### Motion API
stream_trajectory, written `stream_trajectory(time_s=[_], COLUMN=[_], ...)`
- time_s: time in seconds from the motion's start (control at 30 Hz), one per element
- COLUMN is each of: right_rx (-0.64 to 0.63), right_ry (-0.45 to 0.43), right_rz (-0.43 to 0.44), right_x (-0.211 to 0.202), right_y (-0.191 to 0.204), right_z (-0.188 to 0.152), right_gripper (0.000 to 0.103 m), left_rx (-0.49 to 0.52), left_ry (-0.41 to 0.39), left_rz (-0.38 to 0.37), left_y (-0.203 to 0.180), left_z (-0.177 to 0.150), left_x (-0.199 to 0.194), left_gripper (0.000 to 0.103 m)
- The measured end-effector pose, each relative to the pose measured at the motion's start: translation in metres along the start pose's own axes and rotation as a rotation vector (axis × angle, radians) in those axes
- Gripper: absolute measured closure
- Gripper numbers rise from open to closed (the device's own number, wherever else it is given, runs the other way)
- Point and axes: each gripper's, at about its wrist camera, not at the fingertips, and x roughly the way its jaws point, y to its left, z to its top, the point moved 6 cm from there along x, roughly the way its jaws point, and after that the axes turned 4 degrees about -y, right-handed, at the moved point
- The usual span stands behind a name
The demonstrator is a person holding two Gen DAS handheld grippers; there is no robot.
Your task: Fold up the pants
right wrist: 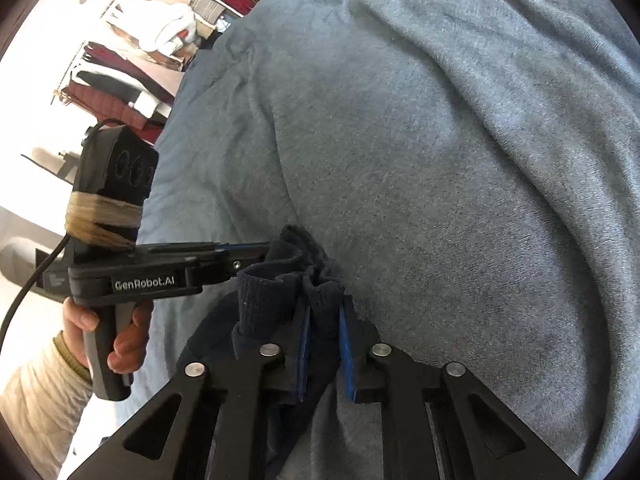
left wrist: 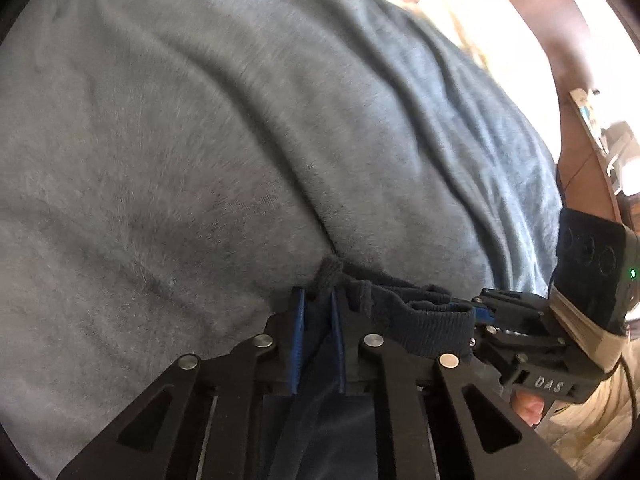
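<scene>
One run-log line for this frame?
stage: grasp | left gripper: shut on pants waistband | right gripper: shut on pants waistband | surface: grey-blue blanket

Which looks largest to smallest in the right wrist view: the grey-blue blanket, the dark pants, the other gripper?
1. Grey-blue blanket: fills most of the view.
2 and 3. Dark pants and left gripper: similar apparent size, so no ranking. The pants are pinched by the right gripper, partly hidden and nearer the camera.
</scene>
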Motion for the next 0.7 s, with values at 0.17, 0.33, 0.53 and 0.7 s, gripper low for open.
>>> stream_trajectory(time_s=[0.17, 0.33, 0.53, 0.7], right_rx=[0.011, -0.005, 0.006, 0.044], right_ry=[-0.065, -0.125, -0.091, -0.079], right_rz=[-0.009, -0.066, -0.086, -0.098], right_x=[-0.026, -0.044, -0.031, -0.026], right_y=[0.002, -0.005, -0.021, -0.024], right_z=[0.006, 0.016, 0.021, 0.022], right_gripper=[0.091, 0.092, 0.092, 0.086], left_rx=[0.051, 0.043, -0.008, 0.007], left_ry=[-0.098, -0.097, -0.06, -0.115], left_rz=[-0.003, -0.002, -0.001, 0.068], left_y=[-0.02, -0.022, -0.009, -0.003], left_z=[0.014, 0.027, 0.025, 0.029], left_x=[-0.023, -0.006, 0.019, -0.001], left_gripper=[0.091, 0.091, 0.09, 0.071])
